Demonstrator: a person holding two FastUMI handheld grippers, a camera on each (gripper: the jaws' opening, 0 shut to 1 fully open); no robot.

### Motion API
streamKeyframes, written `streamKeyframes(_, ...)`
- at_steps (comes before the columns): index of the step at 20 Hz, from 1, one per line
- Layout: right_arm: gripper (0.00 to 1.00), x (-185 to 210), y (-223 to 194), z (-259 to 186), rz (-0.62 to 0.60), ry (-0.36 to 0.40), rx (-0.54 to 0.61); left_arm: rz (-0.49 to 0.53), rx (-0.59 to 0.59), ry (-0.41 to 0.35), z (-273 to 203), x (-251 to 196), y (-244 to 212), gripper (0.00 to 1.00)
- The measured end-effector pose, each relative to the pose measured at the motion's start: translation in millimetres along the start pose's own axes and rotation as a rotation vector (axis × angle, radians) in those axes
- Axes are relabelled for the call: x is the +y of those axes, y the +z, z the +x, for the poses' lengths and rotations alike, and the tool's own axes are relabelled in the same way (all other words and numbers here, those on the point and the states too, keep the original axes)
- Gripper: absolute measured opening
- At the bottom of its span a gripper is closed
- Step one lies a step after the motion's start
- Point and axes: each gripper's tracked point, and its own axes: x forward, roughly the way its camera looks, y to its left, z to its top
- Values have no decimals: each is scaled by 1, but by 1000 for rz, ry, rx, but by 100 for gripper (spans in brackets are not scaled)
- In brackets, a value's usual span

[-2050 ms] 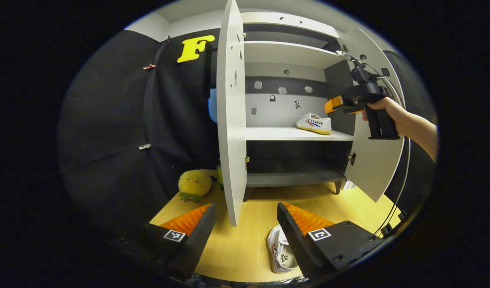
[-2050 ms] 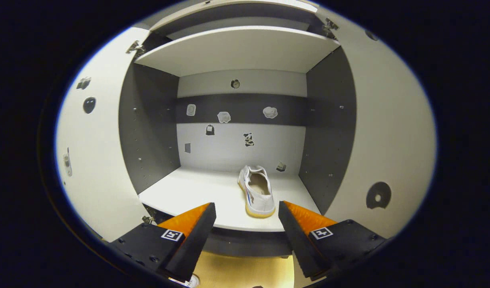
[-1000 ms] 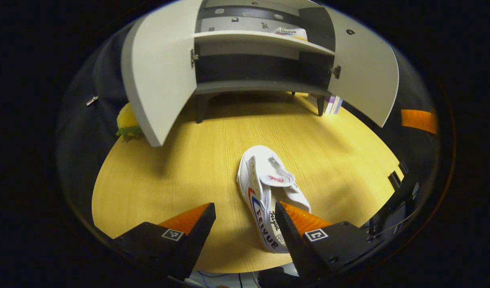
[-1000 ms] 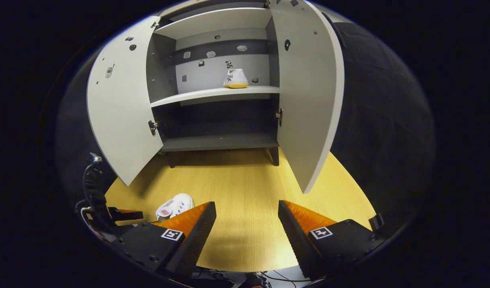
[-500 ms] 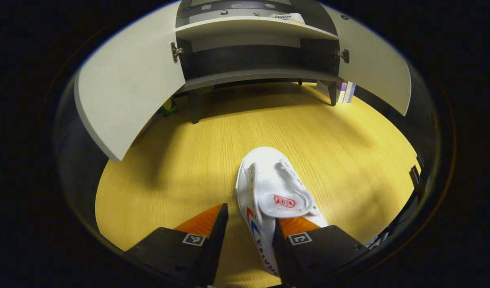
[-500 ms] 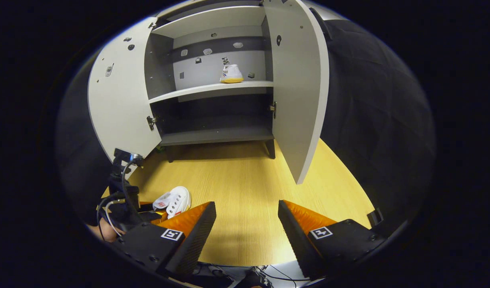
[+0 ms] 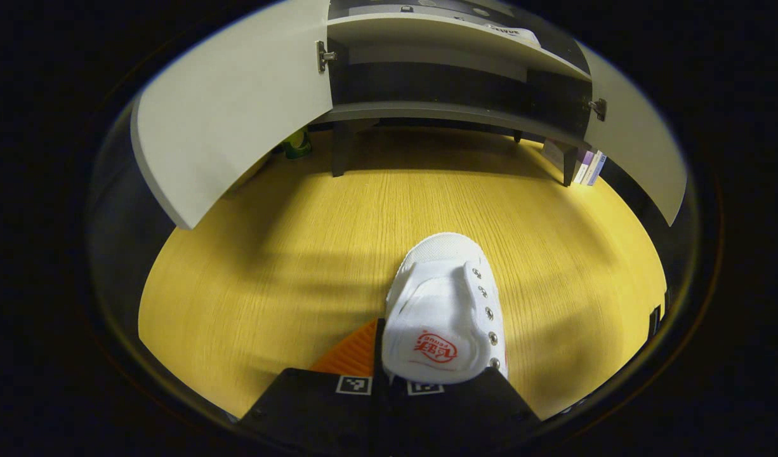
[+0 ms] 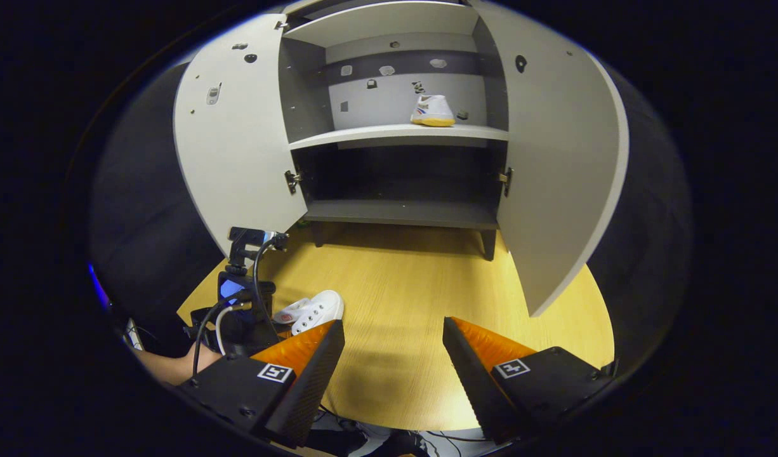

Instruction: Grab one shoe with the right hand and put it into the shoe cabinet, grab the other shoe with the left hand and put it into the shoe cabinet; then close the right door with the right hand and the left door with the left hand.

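A white shoe [image 7: 446,311] lies toe-forward on the wooden floor [image 7: 268,266], and my left gripper [image 7: 389,371] is shut on its heel end; one finger [image 7: 351,355] shows beside it, the other is hidden under the shoe. The same shoe [image 8: 313,311] and the left gripper [image 8: 243,317], held by a hand [image 8: 173,367], appear at the lower left of the right gripper view. My right gripper [image 8: 392,355] stands open over the floor, holding nothing. The other white shoe [image 8: 432,109] rests on the cabinet's middle shelf [image 8: 395,134].
The shoe cabinet's left door [image 8: 237,139] and right door [image 8: 560,171] both stand wide open. The lower shelf [image 8: 402,214] holds nothing. A few books [image 7: 586,166] lean by the cabinet's right leg, and a green object [image 7: 297,146] sits behind the left door.
My left gripper has dropped toward the floor and shut on the shoe. The right gripper has drawn back from the cabinet and swung to face it squarely, still open.
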Motion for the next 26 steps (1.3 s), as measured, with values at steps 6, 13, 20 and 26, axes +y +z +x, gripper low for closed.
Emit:
streamKeyframes(6,99,-2,15,5,-35,54,-37,58,-23,43,-20,-9,8,5)
streamKeyframes(13,99,-42,28,-12,-48,15,-128,-19,-155,68,-91,-9,84,5)
streamKeyframes(20,99,-62,38,-34,-60,9,-210,1,-295,46,-176,-19,217,5)
streamKeyframes(26,99,-79,29,-50,-38,24,-238,4,-381,45,-195,-19,340,5)
